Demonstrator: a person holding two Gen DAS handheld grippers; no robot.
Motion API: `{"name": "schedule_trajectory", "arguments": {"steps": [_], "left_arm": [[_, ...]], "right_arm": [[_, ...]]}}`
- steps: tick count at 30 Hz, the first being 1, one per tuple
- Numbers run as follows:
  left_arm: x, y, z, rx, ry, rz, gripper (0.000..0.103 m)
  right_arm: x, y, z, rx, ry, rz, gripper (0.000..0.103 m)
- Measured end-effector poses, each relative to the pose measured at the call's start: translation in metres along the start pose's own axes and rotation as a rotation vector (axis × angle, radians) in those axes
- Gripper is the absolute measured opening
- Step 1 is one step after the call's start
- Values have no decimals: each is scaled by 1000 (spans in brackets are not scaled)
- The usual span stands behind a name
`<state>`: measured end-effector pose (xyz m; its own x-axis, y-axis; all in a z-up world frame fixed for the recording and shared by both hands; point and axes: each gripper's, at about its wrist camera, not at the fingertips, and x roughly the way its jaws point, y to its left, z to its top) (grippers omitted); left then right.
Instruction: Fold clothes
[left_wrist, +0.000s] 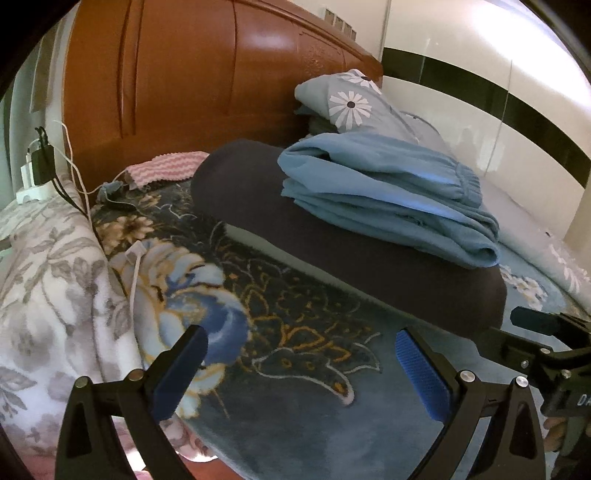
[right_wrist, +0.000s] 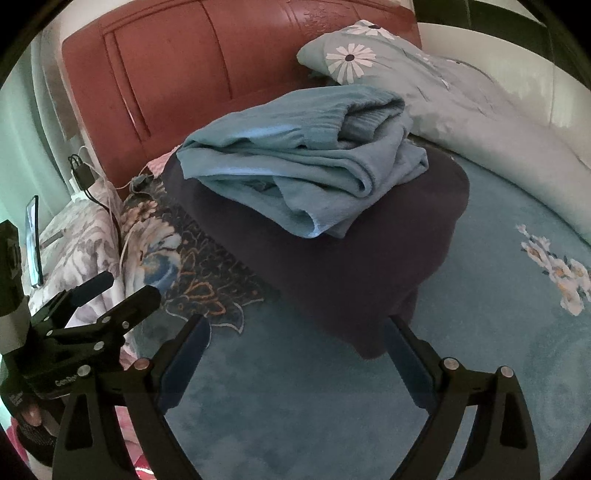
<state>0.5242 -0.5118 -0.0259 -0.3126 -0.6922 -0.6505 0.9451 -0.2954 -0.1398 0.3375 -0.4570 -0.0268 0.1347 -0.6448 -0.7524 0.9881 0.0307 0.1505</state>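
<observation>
Both tools empty, fingers apart: left gripper (left_wrist: 301, 354) and right gripper (right_wrist: 297, 338) hover above the blue floral blanket (right_wrist: 295, 424). Folded teal garment (right_wrist: 295, 158) sits atop folded dark garment (right_wrist: 354, 266) at 12 o'clock, prob. stacked as finished folds. Daisy-print pillow (left_wrist: 351, 99) at 1 o'clock.

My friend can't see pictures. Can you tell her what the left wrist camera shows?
A folded blue garment sits on a folded dark garment on a flowery blue blanket. The left hand-held gripper is open and empty in front, with a wooden headboard behind.
</observation>
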Motion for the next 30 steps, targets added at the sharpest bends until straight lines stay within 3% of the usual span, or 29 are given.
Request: {"name": "schedule_trajectory", "arguments": {"steps": [10,30], "left_arm": [[-3,-15,-1,56,-2,46,103],[-7,-23,-4,79,-16,41,103]], "right_arm": [[-7,1,-1,7,-3,-18,95],[-7,0,-4,19,10,-20,95]]}}
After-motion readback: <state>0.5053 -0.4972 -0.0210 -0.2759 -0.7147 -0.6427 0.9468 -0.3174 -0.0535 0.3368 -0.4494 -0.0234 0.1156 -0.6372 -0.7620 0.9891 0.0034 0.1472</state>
